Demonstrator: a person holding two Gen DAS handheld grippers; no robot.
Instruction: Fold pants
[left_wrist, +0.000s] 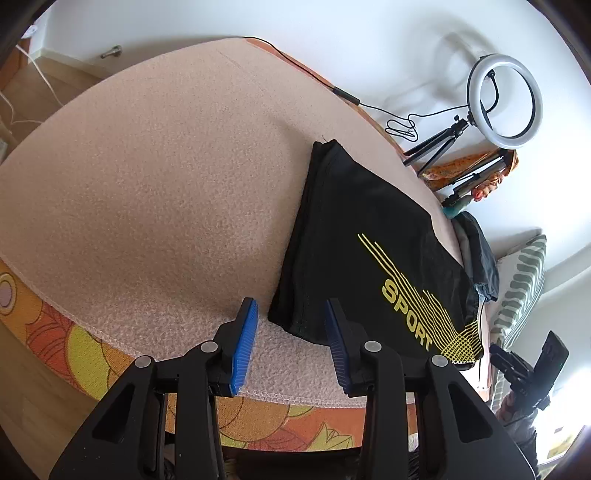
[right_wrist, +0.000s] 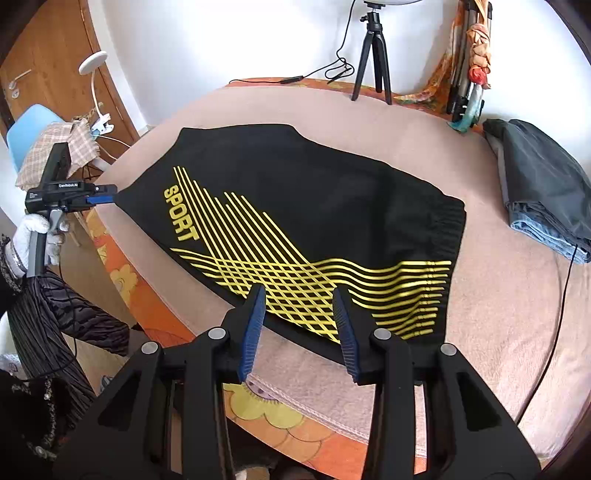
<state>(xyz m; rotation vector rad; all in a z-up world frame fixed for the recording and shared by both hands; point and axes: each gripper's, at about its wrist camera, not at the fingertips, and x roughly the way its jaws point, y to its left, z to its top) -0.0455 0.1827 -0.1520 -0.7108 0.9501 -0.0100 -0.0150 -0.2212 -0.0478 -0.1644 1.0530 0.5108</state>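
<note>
Black pants (right_wrist: 314, 199) with yellow stripes and the word SPORT lie folded on the pink blanket (right_wrist: 480, 314). In the left wrist view the pants (left_wrist: 354, 240) lie to the right of centre. My left gripper (left_wrist: 291, 314) is open and empty, its blue pads astride the pants' near left corner. It also shows in the right wrist view (right_wrist: 99, 200) at the pants' left edge. My right gripper (right_wrist: 301, 306) is open and empty, just above the pants' near edge by the yellow grid.
A folded grey and blue garment pile (right_wrist: 543, 184) lies at the right of the blanket. A ring light (left_wrist: 504, 99) on a tripod (right_wrist: 373, 51) stands at the far edge, cables beside it. A striped pillow (left_wrist: 521, 288) lies right. The orange sheet (right_wrist: 295, 424) marks the near edge.
</note>
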